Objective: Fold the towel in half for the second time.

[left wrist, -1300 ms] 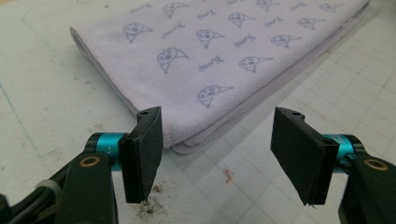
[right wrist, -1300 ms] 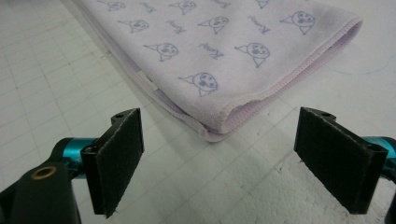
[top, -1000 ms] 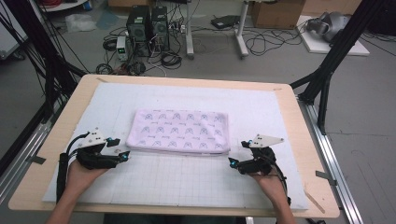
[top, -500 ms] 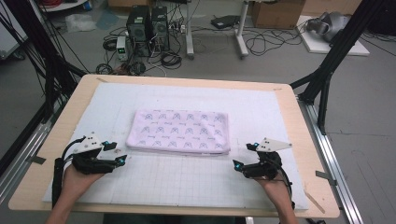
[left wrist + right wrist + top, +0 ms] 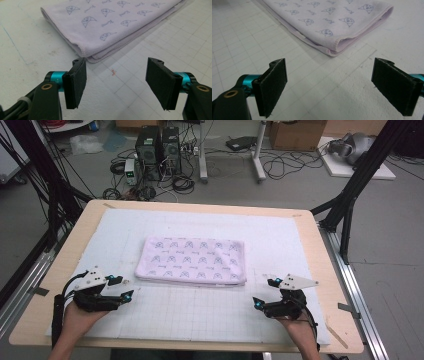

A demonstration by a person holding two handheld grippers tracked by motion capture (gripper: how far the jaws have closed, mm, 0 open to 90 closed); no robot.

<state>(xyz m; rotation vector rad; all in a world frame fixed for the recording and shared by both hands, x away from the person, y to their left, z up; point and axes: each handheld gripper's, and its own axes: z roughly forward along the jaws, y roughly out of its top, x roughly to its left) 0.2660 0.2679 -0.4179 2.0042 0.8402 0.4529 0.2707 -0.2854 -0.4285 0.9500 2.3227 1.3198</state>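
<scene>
A folded lilac towel [image 5: 192, 260] with a small printed pattern lies flat in the middle of the white gridded mat [image 5: 200, 315]. My left gripper [image 5: 125, 287] rests low at the near left, a short way off the towel's near left corner, with its jaws open and nothing between them. In the left gripper view, that corner of the towel [image 5: 110, 22] lies just beyond the left gripper [image 5: 116, 85]. My right gripper [image 5: 263, 292] sits at the near right, open and empty. In the right gripper view, the right gripper [image 5: 329, 87] faces the towel's [image 5: 329, 20] folded near right corner.
The mat covers a wooden table [image 5: 320, 270] whose rim shows all round. Black frame legs [image 5: 350, 200] stand at both sides, and a metal rail [image 5: 357, 305] runs along the right. Computer towers [image 5: 157, 147] and cables sit on the floor beyond the far edge.
My right gripper has drawn back to the right and toward the near edge, away from the towel's corner. The left gripper has barely shifted. The towel has not moved.
</scene>
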